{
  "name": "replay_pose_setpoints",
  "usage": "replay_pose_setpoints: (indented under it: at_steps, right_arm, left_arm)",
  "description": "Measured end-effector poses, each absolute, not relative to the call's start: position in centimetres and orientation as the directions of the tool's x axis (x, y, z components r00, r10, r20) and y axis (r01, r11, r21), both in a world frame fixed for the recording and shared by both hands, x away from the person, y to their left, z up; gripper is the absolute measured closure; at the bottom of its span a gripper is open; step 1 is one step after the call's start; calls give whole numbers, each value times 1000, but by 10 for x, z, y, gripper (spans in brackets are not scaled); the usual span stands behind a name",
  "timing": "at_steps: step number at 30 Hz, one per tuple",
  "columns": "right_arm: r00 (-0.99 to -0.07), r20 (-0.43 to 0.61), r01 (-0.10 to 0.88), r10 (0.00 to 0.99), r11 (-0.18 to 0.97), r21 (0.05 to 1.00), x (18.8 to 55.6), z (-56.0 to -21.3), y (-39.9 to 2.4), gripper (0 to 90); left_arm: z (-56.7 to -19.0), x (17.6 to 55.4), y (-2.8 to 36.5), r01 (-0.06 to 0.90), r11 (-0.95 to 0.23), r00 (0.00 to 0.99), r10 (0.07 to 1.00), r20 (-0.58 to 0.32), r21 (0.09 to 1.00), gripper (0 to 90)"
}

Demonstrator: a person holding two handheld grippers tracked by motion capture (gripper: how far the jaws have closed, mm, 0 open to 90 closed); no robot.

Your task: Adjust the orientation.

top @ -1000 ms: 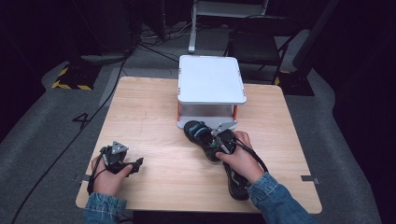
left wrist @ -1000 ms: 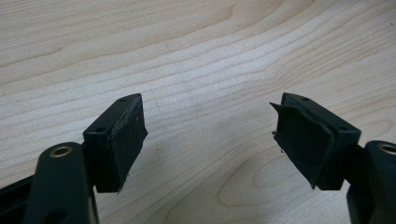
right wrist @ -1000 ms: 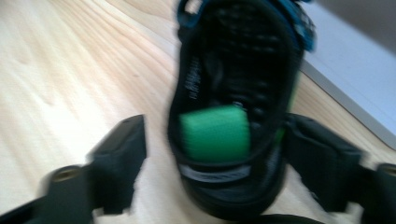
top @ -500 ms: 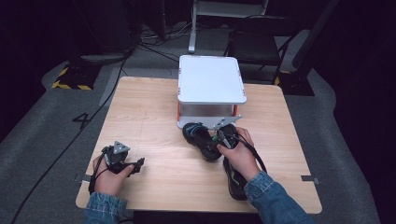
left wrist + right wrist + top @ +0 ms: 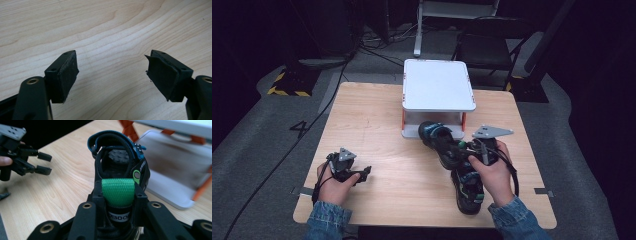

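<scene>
— What's going on over on the left side of the pale wooden table (image 5: pixel 377 125)?

— Not much. The left gripper (image 5: pixel 362 172) is resting low near the front edge, its black padded jaws standing spread with nothing but bare wood grain between them.

— And in the middle?

— A black sports sandal with teal straps and a green woven heel loop (image 5: pixel 443 142) is lying on the tabletop, its toe pointing at the open lower shelf of the white two-tier stand with orange legs (image 5: pixel 438 85), just beside its front edge. A second matching black sandal (image 5: pixel 467 187) is sitting closer to the person, partly under the right hand.

— So the right one is doing the work?

— Yes, the right gripper (image 5: pixel 117 202) is pinching that green heel loop, jaws pressed in on both sides of it.

— Will that hold?

— I'd guess so. The sandal is looking light, with a rubbery sole and soft webbing, nothing fragile. The loop is a sound grip, but it's floppy, so the shoe is probably going to swing and droop from it; the stiffer heel or sole edge would be giving more control
</scene>
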State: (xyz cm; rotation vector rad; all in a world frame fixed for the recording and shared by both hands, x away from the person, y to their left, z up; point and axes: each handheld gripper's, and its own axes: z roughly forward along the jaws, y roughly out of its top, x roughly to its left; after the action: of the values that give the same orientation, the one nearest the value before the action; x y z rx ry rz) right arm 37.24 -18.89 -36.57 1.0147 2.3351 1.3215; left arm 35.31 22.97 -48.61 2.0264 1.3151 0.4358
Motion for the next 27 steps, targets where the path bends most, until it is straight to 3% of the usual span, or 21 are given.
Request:
replay_pose_setpoints:
  at_steps: [6, 10, 18, 27]
  right_arm:
    - [-666, 112, 425, 738, 252, 869, 349, -348, -232, 720]
    - [-635, 77, 414, 769, 255, 874, 343, -340, -245, 719]
    - [-499, 36, 459, 866, 229, 859, 339, -347, -290, 720]
    - [-426, 8, 545, 905, 250, 800, 342, -366, -306, 717]
  left_arm:
    - [-485, 359, 222, 665, -271, 451, 888, -85, 696, 246]
    - [-483, 362, 218, 658, -279, 464, 882, -85, 699, 243]
    - [-485, 368, 214, 653, -286, 479, 873, -89, 702, 245]
    - [-485, 367, 215, 654, -283, 474, 876, -89, 701, 244]
